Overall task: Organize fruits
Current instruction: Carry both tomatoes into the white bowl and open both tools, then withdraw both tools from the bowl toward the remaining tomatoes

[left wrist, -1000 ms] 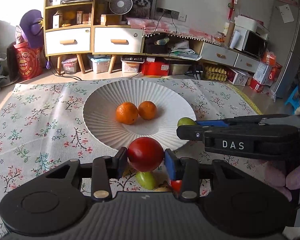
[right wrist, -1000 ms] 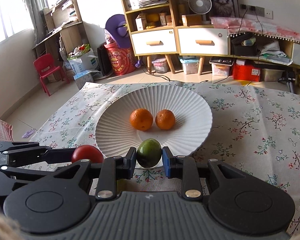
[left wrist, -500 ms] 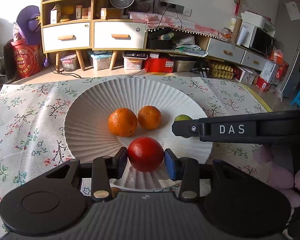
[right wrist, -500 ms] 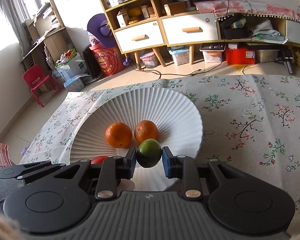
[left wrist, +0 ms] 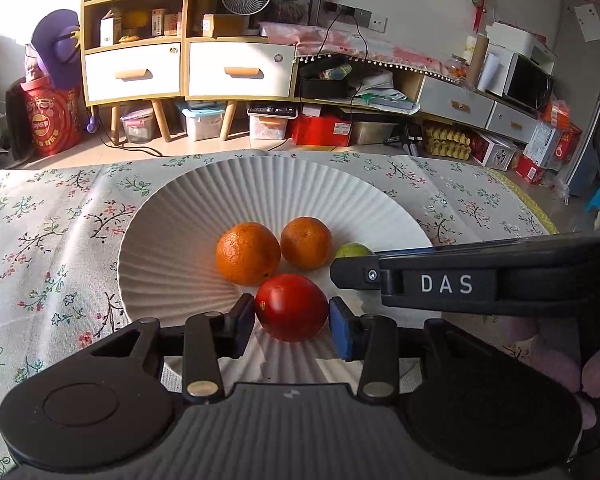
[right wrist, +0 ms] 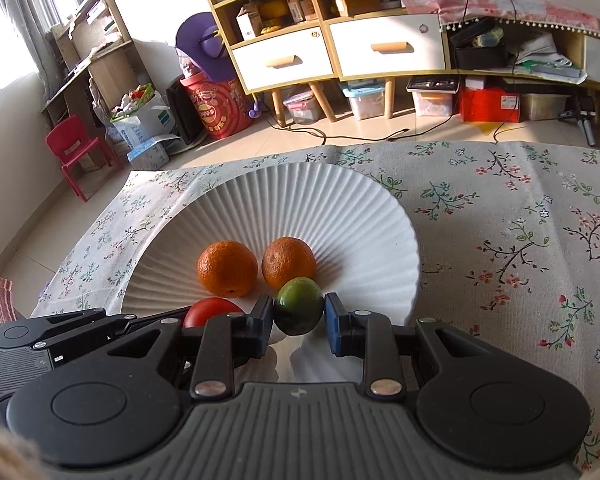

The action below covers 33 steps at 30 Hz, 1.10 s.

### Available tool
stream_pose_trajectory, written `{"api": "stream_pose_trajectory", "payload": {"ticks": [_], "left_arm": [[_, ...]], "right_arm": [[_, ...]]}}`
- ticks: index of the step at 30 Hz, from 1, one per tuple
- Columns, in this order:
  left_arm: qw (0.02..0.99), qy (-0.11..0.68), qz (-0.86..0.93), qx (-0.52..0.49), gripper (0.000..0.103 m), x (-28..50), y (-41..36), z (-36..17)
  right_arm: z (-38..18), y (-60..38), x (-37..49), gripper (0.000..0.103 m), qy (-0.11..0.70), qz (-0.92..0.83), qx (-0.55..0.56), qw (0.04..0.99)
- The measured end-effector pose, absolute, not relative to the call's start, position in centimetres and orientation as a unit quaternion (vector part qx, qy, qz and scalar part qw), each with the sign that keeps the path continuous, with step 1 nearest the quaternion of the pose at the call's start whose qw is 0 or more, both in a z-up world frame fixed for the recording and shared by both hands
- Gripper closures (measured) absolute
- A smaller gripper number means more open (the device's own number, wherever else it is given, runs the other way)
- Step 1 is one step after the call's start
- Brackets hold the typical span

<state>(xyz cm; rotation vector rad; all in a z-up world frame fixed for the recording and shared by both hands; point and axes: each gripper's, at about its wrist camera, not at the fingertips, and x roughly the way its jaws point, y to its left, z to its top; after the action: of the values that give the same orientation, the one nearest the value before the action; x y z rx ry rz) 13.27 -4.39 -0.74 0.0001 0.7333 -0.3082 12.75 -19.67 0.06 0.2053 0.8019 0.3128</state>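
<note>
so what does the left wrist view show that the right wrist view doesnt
Only the left wrist view: the left gripper shut on the whole red fruit, a microwave, and egg trays.

Only the right wrist view: the right gripper shut on the green fruit, and a red chair.

Both: the white ribbed plate, two oranges, and the floral cloth.

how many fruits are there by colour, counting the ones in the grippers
orange: 2, loose on the white plate
red: 1, in the left hand-held gripper
green: 1, in the right hand-held gripper
total: 4
</note>
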Motion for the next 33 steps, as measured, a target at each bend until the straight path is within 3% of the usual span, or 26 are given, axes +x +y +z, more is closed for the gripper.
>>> {"api": "stream_pose_trajectory", "payload": {"ticks": [4, 12, 18, 23, 33], "left_arm": [[0.923, 0.356, -0.148, -0.001, 0.062, 13.2, -4.3, -0.6], [0.924, 0.351, -0.153, 0.003, 0.039, 12.2, -3.9, 0.0], [0.924, 0.348, -0.158, -0.005, 0.026, 11.0, -2.8, 0.9], [0.924, 0.346, -0.163, -0.008, 0.016, 9.7, -1.8, 1.5], [0.924, 0.35, -0.155, -0.012, 0.007, 7.7, 0.4, 1.3]], "right_arm": [[0.2, -19.7, 12.6, 0.075, 0.388, 0.151, 0.103, 0.903], [1.4, -20.2, 11.3, 0.052, 0.377, 0.156, 0.106, 0.907], [2.2, -20.6, 10.1, 0.041, 0.372, 0.156, 0.105, 0.909], [2.5, -20.8, 9.3, 0.036, 0.37, 0.162, 0.103, 0.909], [2.3, -21.2, 7.1, 0.027, 0.366, 0.168, 0.103, 0.909]]}}
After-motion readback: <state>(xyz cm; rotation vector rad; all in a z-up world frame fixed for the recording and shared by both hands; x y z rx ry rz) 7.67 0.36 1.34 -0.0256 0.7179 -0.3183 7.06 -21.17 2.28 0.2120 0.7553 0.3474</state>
